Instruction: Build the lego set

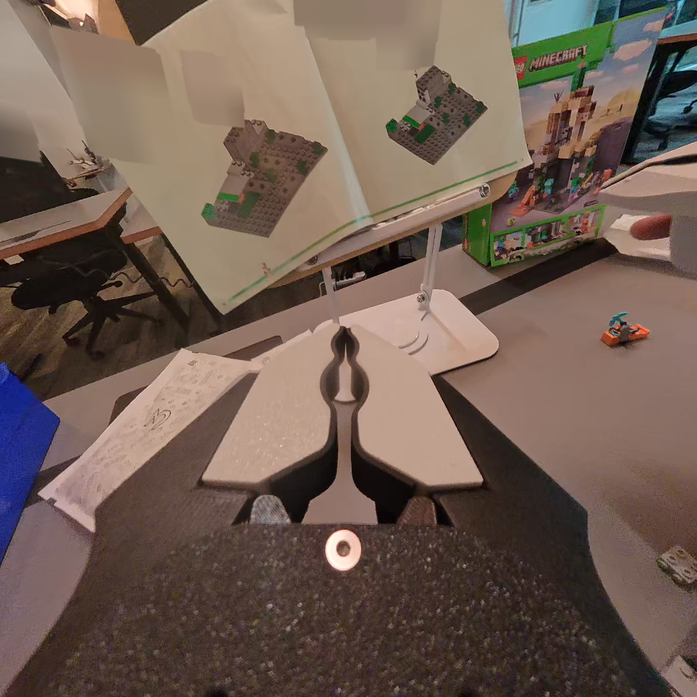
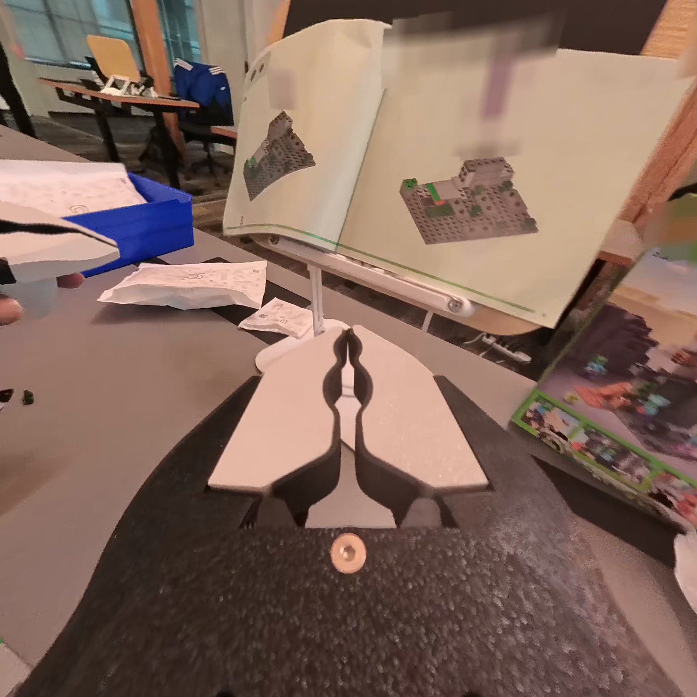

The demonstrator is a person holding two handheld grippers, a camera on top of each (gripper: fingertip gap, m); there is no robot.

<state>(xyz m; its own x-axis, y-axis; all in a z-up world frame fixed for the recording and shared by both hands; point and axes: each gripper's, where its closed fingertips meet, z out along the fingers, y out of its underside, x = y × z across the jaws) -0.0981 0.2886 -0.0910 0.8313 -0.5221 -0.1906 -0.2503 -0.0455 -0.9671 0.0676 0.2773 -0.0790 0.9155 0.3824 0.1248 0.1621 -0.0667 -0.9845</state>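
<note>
Both grippers hover over the grey bench (image 1: pixel 565 433) with their jaws pressed together at the tips and nothing between them: the left gripper (image 1: pixel 344 333) and the right gripper (image 2: pixel 349 333) each point toward the far side, at the open instruction booklet (image 1: pixel 301 158) propped on its white stand (image 1: pixel 445 328). No loose brick lies straight ahead of either one. In the left wrist view the Lego pieces sit off to the right: a small orange assembly (image 1: pixel 624 332) lies far right on the bench with its long axis roughly left to right, and a grey studded piece (image 1: pixel 679 567) lies nearer, at the right edge. Judging by that, the right gripper is probably the closer one to both, though its own view does not show them; there, only a few tiny dark pieces (image 2: pixel 26 396) appear at the left edge. White paper part bags (image 2: pixel 188 288) and a blue bin (image 2: pixel 151 222) lie far left, and the set's box (image 1: pixel 558 162) stands far right. The next reach would swing sideways rather than forward.
</note>
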